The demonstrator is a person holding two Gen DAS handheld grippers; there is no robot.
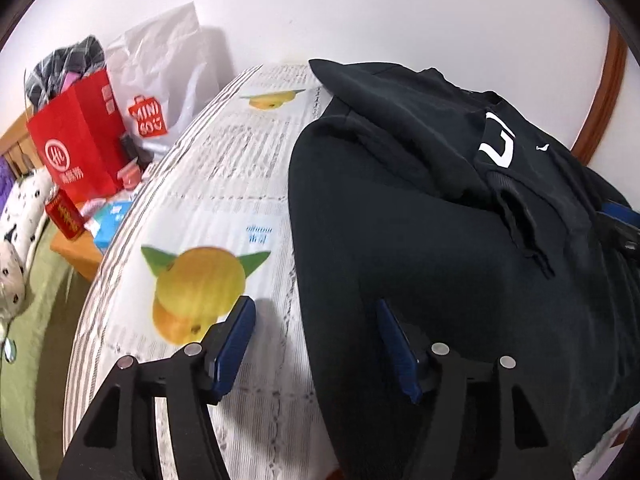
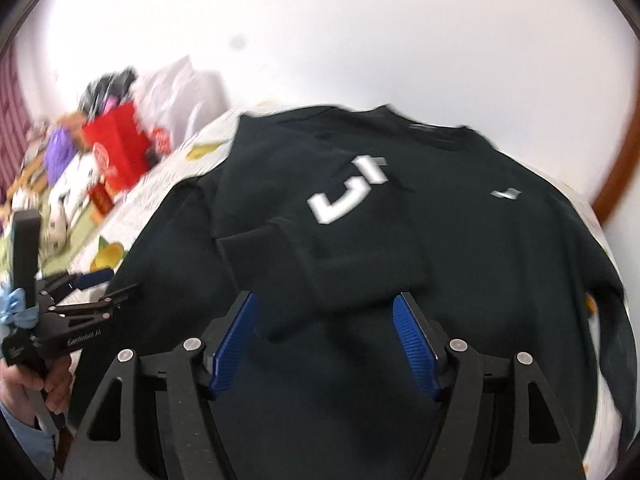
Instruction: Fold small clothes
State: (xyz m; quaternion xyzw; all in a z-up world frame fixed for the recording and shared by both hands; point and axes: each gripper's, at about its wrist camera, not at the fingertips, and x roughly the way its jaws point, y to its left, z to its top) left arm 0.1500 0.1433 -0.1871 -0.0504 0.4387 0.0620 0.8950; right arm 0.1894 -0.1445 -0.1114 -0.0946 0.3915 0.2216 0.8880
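Broadly, a white wall (image 1: 360, 8) fills the background of both views, with a brown wooden trim (image 1: 604, 92) curving down its right side. Below it stands a table draped in a white tablecloth (image 1: 224, 184) printed with grey text and yellow fruit. Most of that cloth is taken up by a black sweatshirt (image 2: 400, 240), which lies spread flat with its neckline toward the wall and white lettering (image 2: 344, 196) across the chest; one sleeve is folded in over the body, its cuff (image 2: 304, 312) ending just ahead of the right gripper. Left of the table, on a lower wooden surface, stand a white plastic shopping bag (image 1: 160, 76) with a red logo and a red paper bag (image 1: 80, 136) stuffed with dark items, and near them a small red can (image 1: 66, 216). The right gripper (image 2: 324, 344) hovers over the sweatshirt with its blue pads spread apart and not pressing the fabric, though the sleeve cuff shows between them. The left gripper (image 1: 316, 344) hangs at the garment's left edge, likewise spread wide and empty: one pad sits over the tablecloth, the other over the black fabric. In the right wrist view a hand (image 2: 36, 388) holds that gripper by its handle.
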